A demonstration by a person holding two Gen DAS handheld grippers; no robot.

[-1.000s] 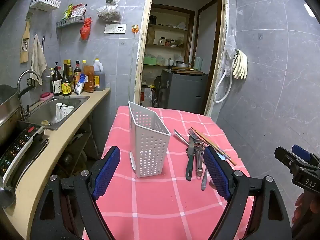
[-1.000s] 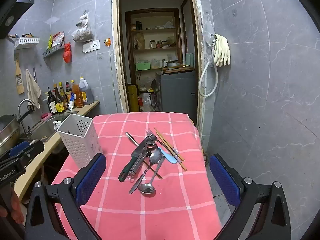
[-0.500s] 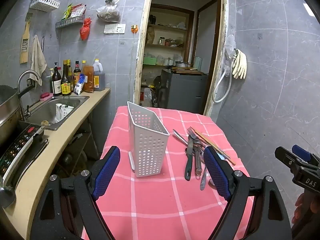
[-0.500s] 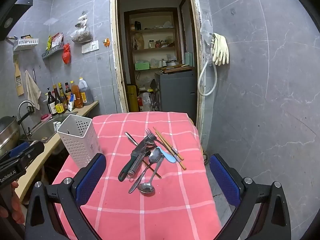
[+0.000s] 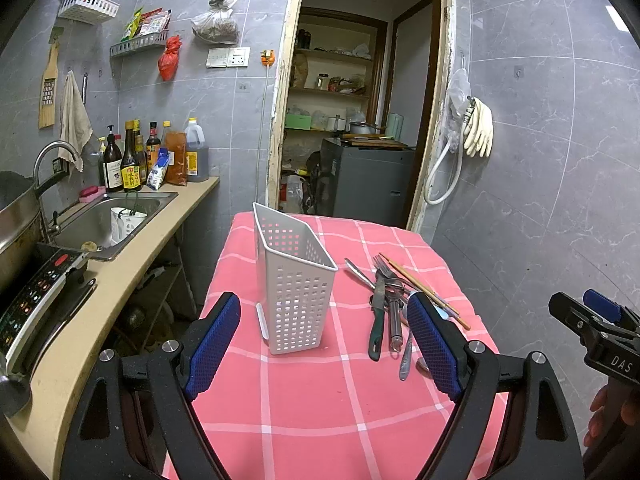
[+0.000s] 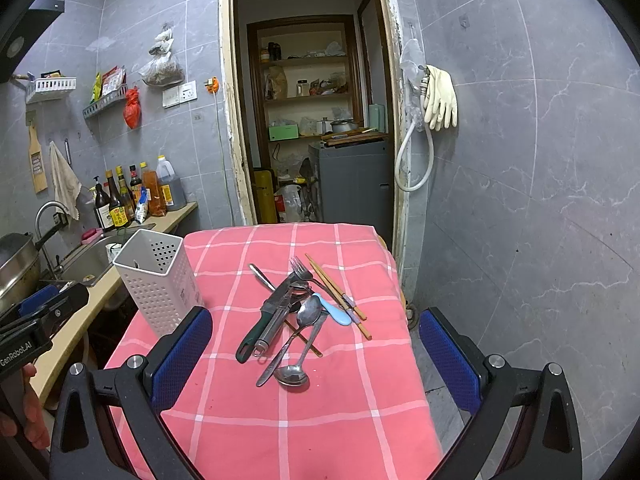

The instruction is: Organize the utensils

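Note:
A white perforated utensil holder [image 5: 298,280] stands upright and empty on the table's left side; it also shows in the right wrist view [image 6: 158,282]. A pile of utensils [image 6: 298,312] lies to its right: a green-handled knife [image 6: 260,330], spoons, a fork, chopsticks and a light-blue spoon. The pile also shows in the left wrist view [image 5: 394,308]. My left gripper [image 5: 324,344] is open and empty, held above the near table facing the holder. My right gripper [image 6: 316,360] is open and empty, facing the pile from the near side.
The table has a pink checked cloth [image 6: 304,420]. A counter with a sink [image 5: 104,220], bottles and a cooker [image 5: 36,300] runs along the left. An open doorway [image 6: 316,132] lies behind the table. A grey tiled wall stands to the right.
Both grippers have crept slightly forward toward the table. Nothing on the table has moved.

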